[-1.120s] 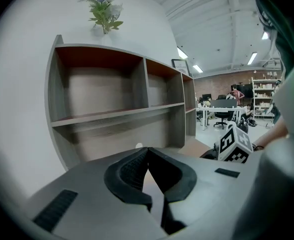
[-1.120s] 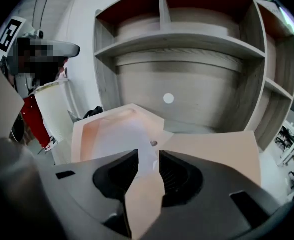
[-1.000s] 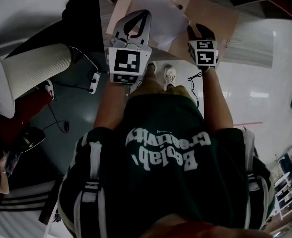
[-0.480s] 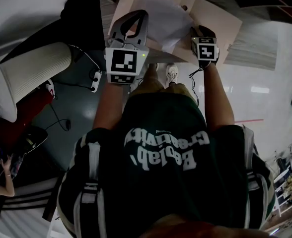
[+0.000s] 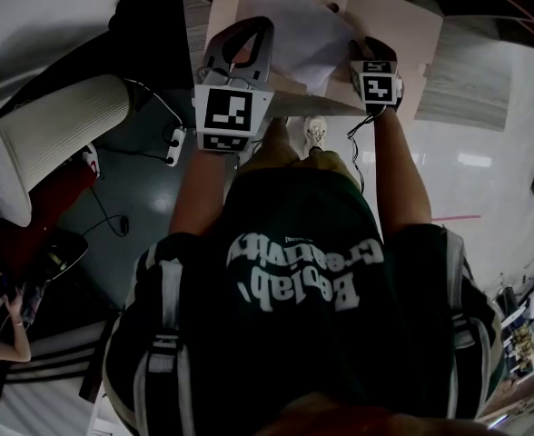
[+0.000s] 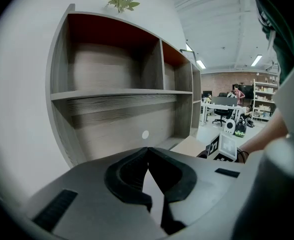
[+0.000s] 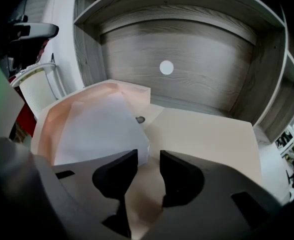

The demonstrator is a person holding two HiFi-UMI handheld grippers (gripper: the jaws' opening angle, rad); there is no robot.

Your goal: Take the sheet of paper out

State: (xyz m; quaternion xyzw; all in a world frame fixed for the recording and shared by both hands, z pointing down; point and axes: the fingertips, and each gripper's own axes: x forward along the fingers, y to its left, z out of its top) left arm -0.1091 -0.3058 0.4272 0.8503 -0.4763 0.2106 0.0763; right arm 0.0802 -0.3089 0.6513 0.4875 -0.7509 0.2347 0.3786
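A white sheet of paper [image 5: 294, 25] [image 7: 97, 129] lies on an open beige folder [image 5: 390, 21] [image 7: 202, 134] on the bottom board of a wooden shelf unit. My right gripper [image 5: 365, 51] [image 7: 148, 159] hovers low over the folder's near edge. It is open, with bare folder showing in the gap and the sheet's right corner just beside its left jaw. My left gripper [image 5: 252, 27] [image 6: 147, 151] is over the folder's left part with its tips shut together. Whether they pinch anything is hidden.
The grey wooden shelf unit [image 6: 122, 94] surrounds the folder, its back wall [image 7: 197, 59] bearing a round white spot [image 7: 166, 67]. A metal snap [image 7: 140, 119] sits on the folder. A white ribbed chair [image 5: 58, 134] and floor cables [image 5: 172, 139] are at the left.
My right gripper has sunk and moved forward onto the folder's near edge beside the sheet. The left gripper has hardly moved.
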